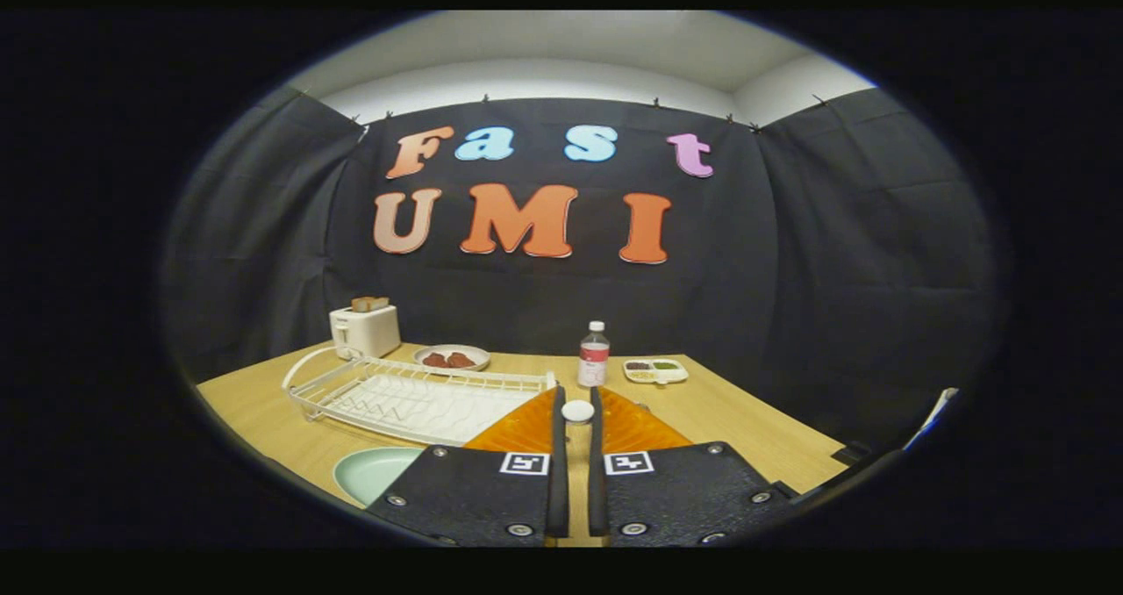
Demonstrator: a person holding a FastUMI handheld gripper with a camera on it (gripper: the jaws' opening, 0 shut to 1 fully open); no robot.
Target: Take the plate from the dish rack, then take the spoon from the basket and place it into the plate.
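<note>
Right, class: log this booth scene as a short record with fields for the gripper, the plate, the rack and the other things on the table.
gripper: gripper, fingers nearly closed, white spoon end between the tips
plate: green plate on table, beside the fingers
rack: white dish rack, holds no plate
basket: orange basket under the fingers
far side: toaster, dish, bottle, tray

wooden table [746,419] under dish rack [412,397], toaster [364,330], bottle [594,355], plate [373,472]
</note>
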